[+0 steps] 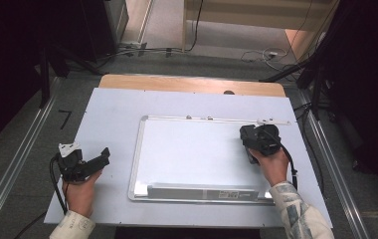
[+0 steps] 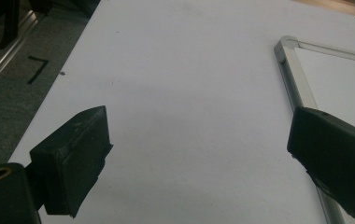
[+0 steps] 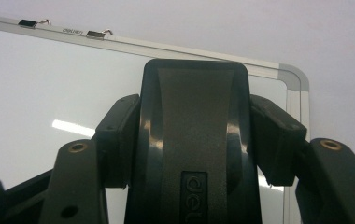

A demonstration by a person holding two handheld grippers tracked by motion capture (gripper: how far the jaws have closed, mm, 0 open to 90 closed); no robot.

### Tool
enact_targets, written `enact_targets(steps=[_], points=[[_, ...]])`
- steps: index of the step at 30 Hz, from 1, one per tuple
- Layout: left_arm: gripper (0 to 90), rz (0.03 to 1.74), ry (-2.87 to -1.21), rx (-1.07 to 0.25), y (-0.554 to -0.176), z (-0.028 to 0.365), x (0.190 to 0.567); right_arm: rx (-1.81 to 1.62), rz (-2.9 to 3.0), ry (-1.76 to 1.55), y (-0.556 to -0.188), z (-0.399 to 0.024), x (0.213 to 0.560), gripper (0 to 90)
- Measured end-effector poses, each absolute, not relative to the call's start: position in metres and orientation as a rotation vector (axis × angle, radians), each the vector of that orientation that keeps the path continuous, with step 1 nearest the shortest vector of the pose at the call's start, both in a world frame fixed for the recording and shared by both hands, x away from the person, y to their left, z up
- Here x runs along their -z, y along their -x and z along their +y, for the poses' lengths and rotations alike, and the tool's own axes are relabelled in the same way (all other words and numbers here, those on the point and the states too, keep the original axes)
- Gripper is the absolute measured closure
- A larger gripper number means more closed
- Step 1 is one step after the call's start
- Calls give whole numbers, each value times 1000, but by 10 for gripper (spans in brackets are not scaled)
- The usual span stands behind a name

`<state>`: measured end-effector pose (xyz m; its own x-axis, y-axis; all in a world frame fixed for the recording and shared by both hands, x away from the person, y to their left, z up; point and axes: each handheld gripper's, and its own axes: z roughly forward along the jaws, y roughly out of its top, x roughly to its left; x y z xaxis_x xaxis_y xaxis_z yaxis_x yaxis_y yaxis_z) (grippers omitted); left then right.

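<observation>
The right gripper (image 1: pixel 254 142) has its two black jaws clamped on the sides of a black plastic whiteboard eraser (image 3: pixel 195 140), which stands between them with its moulded back toward the camera. It rests at the upper right part of the white, silver-framed whiteboard (image 1: pixel 138 149), near that corner of the frame. The board lies flat on a pale sheet over the wooden table (image 1: pixel 187 83), and its writing surface looks clean, with no marks visible, so the wiping seems largely done; what is probably left is a final pass or setting the eraser down. The left gripper (image 1: pixel 96 160) waits left of the board over the sheet, jaws spread wide and empty.
</observation>
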<state>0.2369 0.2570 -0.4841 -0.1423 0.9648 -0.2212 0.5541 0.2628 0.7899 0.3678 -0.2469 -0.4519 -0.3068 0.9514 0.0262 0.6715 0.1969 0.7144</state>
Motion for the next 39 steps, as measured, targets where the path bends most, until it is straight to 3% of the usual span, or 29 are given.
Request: enact_targets(steps=[39], points=[[64,1801,-1390,-710,-237,256,484,-946,2031,-1571,-332,-264,462,377]])
